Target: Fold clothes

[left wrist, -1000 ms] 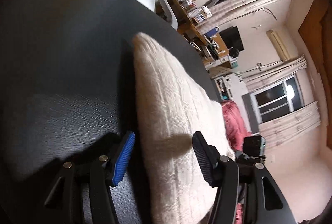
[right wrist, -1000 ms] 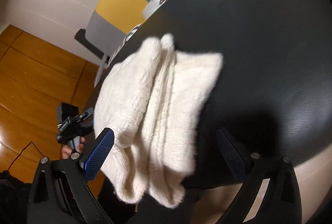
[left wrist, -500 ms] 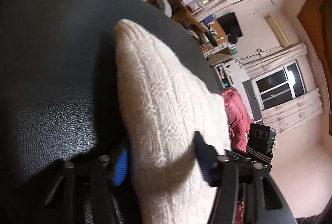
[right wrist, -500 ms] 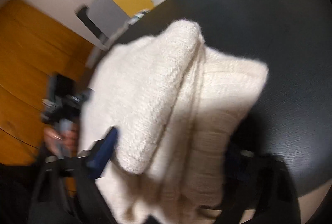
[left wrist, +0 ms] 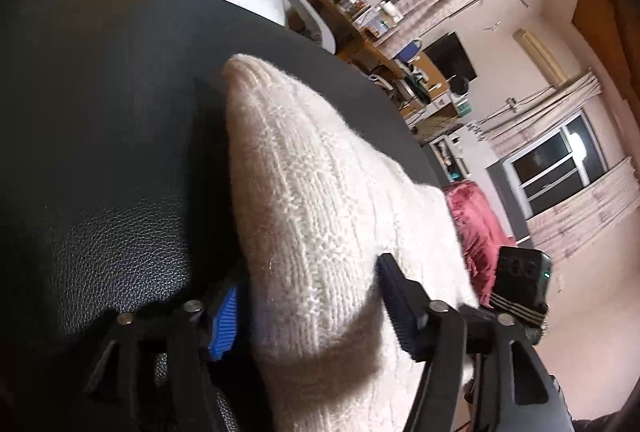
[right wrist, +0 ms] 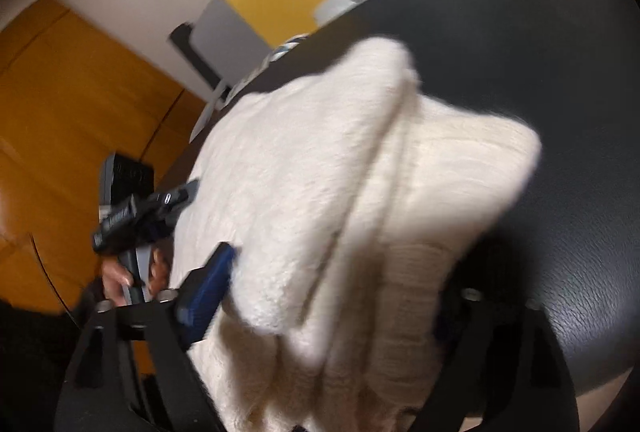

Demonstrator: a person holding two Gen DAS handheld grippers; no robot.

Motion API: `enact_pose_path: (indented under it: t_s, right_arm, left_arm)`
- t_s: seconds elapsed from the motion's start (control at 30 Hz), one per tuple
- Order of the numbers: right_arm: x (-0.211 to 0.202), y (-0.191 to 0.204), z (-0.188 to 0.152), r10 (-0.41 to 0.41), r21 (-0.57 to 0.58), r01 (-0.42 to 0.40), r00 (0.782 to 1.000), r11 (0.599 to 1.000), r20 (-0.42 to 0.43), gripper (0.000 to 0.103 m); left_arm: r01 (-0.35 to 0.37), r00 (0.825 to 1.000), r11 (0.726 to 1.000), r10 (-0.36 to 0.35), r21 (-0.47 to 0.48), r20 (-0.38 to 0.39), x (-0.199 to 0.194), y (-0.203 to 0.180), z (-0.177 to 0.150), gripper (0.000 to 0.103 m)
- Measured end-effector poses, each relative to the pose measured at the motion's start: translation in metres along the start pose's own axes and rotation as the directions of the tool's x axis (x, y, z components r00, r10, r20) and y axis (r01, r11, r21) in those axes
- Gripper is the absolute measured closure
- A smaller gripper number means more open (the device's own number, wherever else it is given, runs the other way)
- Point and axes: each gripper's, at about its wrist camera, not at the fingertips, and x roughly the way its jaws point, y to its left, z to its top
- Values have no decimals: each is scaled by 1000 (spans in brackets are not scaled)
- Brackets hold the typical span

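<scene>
Lying folded on the black counter (left wrist: 100,152), the cream sweater (left wrist: 320,216) fills mid-frame. Both ends are straddled: left gripper (left wrist: 308,306) and right gripper (right wrist: 320,296) jaws are opening, with knit between them, not pinched.

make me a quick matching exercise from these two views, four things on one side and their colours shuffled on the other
Things:
1. folded knit sweater
2. table top
3. blanket beyond the table edge
4. ribbed pad on the left claw's left finger

Colours:
A. black
B. blue
C. cream white
D. red

Pairs: 1-C, 2-A, 3-D, 4-B
</scene>
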Motion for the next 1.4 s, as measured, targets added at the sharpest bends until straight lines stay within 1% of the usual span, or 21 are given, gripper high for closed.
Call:
enact_pose_path:
  t_s: [0.07,0.13,0.2,0.23,0.27,0.33,0.4,0.5,0.63,0.73,0.8,0.83,0.97,1.03,1.07,1.17,1.2,1.23,1.3,1.37,1.4]
  right_arm:
    - [3,6,-2,-18,-27,18,1000,999,-1,6]
    - [5,8,-1,-29,-14,29,1000,999,-12,5]
    - [5,5,2,-70,6,70,997,998,-22,16]
    - [3,2,2,-107,25,107,994,994,-17,39]
    - [-1,-1,1,-112,44,112,994,993,-4,48]
    - [-5,4,-2,-129,35,129,992,991,8,55]
    - [-5,11,-3,-160,9,160,987,987,14,56]
    - [2,20,1,-151,-31,151,989,988,-8,57]
    - [35,66,20,-80,-177,69,995,982,-59,58]
    - [77,123,43,2,-308,-33,995,951,-102,58]
    - [113,166,58,63,-379,-112,988,919,-141,58]
    - [131,187,65,92,-412,-152,983,898,-161,58]
    - [208,276,81,152,-515,-284,947,809,-283,58]
    - [253,315,76,132,-550,-328,922,768,-364,58]
    - [278,330,71,99,-572,-330,912,751,-397,58]
    - [340,356,58,-10,-622,-318,886,716,-464,58]
    - [358,360,55,-30,-623,-308,882,720,-471,57]
    - [376,364,51,-51,-623,-297,877,724,-477,50]
    - [388,362,56,12,-573,-334,870,748,-492,43]
    - [396,354,60,16,-525,-330,857,784,-515,28]
    - [400,350,62,18,-501,-327,850,801,-527,26]
  left_arm:
    - [17,999,1000,-17,-20,-34,2,2,2,41]
    - [18,999,1000,-18,-5,-38,0,0,1,55]
    - [-16,1000,999,16,52,0,-7,-9,-4,61]
    - [-39,999,996,37,84,25,-10,-15,-8,64]
    - [-63,997,991,57,120,55,-15,-23,-13,64]
    - [-95,991,980,77,177,106,-25,-36,-22,66]
    - [-107,986,970,75,217,149,-37,-44,-29,66]
    - [-113,973,959,54,260,224,-67,-49,-40,66]
    - [-166,936,947,64,274,346,-124,-48,-49,66]
    - [-256,877,936,120,242,465,-179,-36,-56,66]
    - [-313,817,936,179,161,548,-227,-16,-62,66]
    - [-330,797,935,202,129,570,-242,-8,-65,66]
    - [-376,682,918,364,-122,634,-319,57,-86,65]
    - [-366,656,896,439,-250,614,-341,95,-99,65]
    - [-358,647,867,498,-347,577,-349,123,-106,65]
    - [-348,638,797,587,-494,498,-351,173,-120,65]
    - [-344,632,775,608,-530,480,-351,186,-127,64]
    - [-338,627,754,627,-564,462,-352,199,-133,63]
    - [-309,627,753,621,-581,470,-357,211,-139,62]
    - [-297,643,763,605,-575,470,-358,210,-137,60]
    - [-296,648,765,600,-572,468,-359,210,-136,59]
